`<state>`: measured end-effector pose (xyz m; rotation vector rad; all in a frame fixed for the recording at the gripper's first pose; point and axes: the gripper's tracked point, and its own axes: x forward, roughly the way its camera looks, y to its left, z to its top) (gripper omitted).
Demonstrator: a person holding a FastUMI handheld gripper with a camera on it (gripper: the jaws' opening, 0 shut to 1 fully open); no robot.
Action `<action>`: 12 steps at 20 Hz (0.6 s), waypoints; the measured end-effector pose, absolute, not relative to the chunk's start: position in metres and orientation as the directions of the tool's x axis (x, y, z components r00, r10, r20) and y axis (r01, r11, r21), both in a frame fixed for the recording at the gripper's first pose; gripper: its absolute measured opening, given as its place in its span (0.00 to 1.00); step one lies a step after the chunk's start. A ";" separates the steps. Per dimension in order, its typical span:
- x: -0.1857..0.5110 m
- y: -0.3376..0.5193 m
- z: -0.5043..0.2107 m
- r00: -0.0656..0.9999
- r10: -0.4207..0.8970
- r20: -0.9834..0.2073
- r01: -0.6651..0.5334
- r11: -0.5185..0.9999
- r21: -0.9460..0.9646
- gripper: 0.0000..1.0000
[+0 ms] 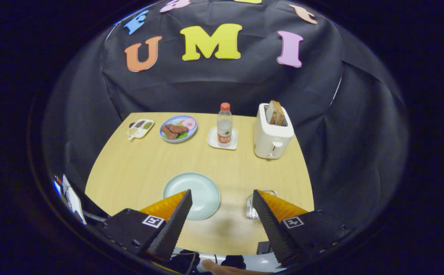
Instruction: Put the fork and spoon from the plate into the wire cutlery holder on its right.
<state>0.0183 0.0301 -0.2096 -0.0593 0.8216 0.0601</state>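
Observation:
A pale green plate (202,191) lies on the wooden table, just ahead of my left finger, which covers its near-left edge. The part of the plate I see is plain and smooth. To its right stands the wire cutlery holder (250,209), mostly hidden behind my right finger; I cannot tell what is in it. My gripper (222,193) hovers above the near part of the table, open, with only bare tabletop between the fingers.
At the back of the table (138,168) stand a white toaster (272,133) with toast, a water bottle (225,124) on a white coaster, a blue plate of food (178,128) and a small divided dish (140,128). Black cloth walls surround the table.

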 end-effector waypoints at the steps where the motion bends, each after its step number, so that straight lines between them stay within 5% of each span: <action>1: 0.018 0.032 -0.201 0.711 0.021 -0.703 -0.066 0.997 -0.037 0.97; 12: -0.019 0.066 -0.097 0.950 -0.012 -0.312 0.006 1.000 -0.022 0.96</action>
